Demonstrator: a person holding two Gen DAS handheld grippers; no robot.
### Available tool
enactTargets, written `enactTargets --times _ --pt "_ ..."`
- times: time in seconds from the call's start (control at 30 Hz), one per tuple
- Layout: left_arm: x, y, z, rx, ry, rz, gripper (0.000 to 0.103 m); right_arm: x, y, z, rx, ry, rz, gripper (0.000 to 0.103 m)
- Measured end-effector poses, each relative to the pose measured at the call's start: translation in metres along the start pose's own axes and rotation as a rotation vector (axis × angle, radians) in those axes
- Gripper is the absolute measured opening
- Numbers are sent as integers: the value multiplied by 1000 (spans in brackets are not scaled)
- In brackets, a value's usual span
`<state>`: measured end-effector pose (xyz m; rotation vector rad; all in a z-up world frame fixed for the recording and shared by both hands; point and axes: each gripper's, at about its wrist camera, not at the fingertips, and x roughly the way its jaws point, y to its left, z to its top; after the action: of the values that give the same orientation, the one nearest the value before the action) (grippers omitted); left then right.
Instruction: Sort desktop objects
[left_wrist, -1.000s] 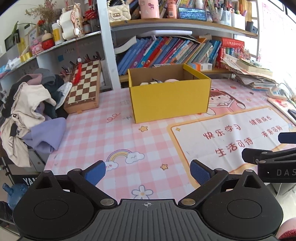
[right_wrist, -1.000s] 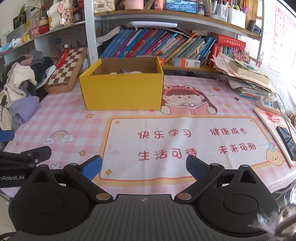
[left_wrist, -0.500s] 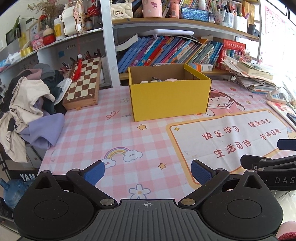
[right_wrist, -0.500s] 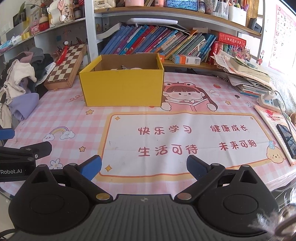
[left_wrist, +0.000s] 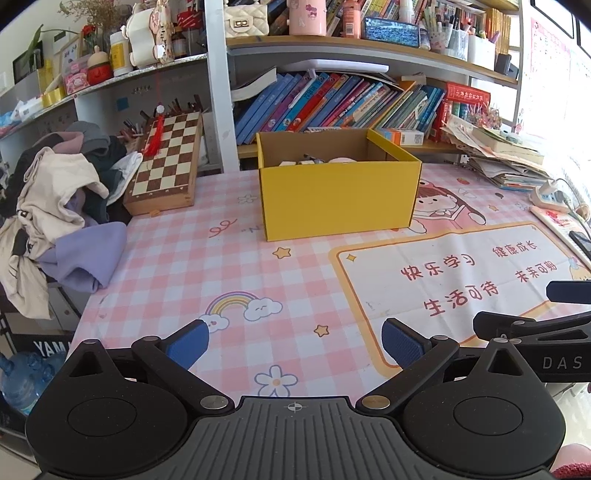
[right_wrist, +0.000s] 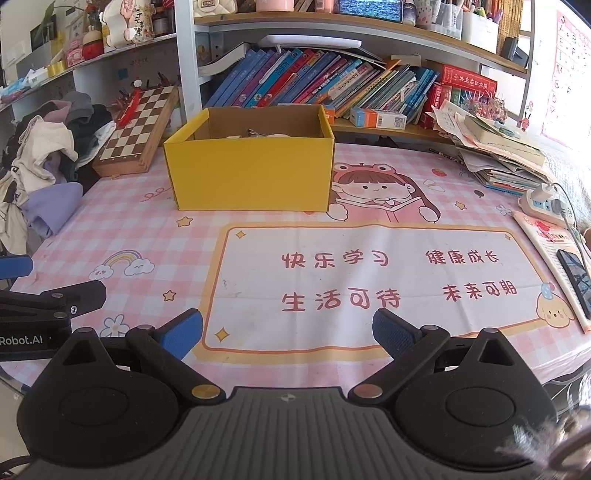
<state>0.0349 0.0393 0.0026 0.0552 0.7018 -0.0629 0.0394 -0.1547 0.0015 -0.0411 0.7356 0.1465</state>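
A yellow cardboard box (left_wrist: 338, 192) (right_wrist: 251, 175) stands open on the pink checked tablecloth (left_wrist: 207, 266), with a few small pale items lying inside it, mostly hidden by its wall. My left gripper (left_wrist: 293, 341) hovers open over the near edge of the table, nothing between its blue pads. My right gripper (right_wrist: 288, 332) is open too, above the printed mat (right_wrist: 369, 284), and holds nothing. Each gripper shows at the edge of the other's view.
A wooden chessboard (left_wrist: 166, 162) leans at the back left beside a pile of clothes (left_wrist: 55, 206). Shelves of books (right_wrist: 325, 88) run behind the box. A stack of papers (right_wrist: 498, 155), a power strip (right_wrist: 543, 206) and a phone (right_wrist: 576, 273) lie at the right.
Both grippers have drawn back and up a little from the table; the box looks slightly farther away. Both stay open and hold nothing.
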Motion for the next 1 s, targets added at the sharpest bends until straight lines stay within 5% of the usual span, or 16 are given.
enactTargets --times 1.0 --pt "-6 -2 -2 -3 -9 -4 101 -6 7 -4 -5 2 15 100"
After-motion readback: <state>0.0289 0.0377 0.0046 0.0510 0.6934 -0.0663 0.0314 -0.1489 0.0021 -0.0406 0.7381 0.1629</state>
